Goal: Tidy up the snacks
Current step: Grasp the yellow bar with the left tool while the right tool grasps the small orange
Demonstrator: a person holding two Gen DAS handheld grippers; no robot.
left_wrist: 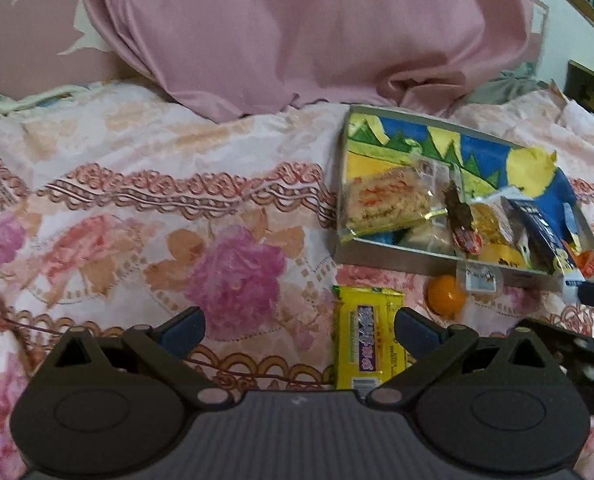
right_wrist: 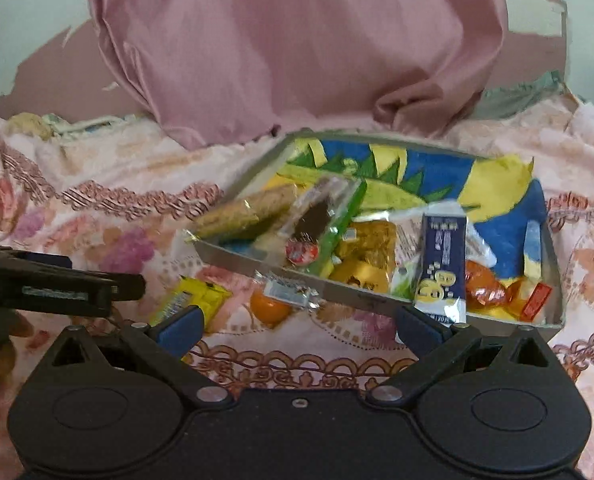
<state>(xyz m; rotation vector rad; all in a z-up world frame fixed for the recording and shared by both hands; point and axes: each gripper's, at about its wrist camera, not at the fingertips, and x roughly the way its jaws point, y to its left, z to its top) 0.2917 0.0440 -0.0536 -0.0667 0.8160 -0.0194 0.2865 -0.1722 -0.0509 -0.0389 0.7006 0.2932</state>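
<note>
A shallow tin tray (left_wrist: 397, 258) (right_wrist: 357, 300) with a blue, yellow and green picture inside lies on a floral bedspread and holds several wrapped snacks. A dark blue packet (right_wrist: 443, 264) (left_wrist: 537, 232) leans over its front rim, just ahead of my right gripper (right_wrist: 301, 326), which is open and empty. On the bedspread in front of the tray lie a yellow packet (left_wrist: 367, 336) (right_wrist: 193, 300), an orange ball-shaped sweet (left_wrist: 447, 294) (right_wrist: 269, 308) and a small clear packet (left_wrist: 480, 278) (right_wrist: 289, 290). My left gripper (left_wrist: 301, 328) is open, with the yellow packet just inside its right finger.
A large pink pillow (left_wrist: 297, 32) (right_wrist: 297, 40) stands behind the tray. The floral bedspread (left_wrist: 157, 200) stretches wide to the left of the tray. The left gripper's side (right_wrist: 57, 284) and a hand (right_wrist: 1, 356) show in the right wrist view.
</note>
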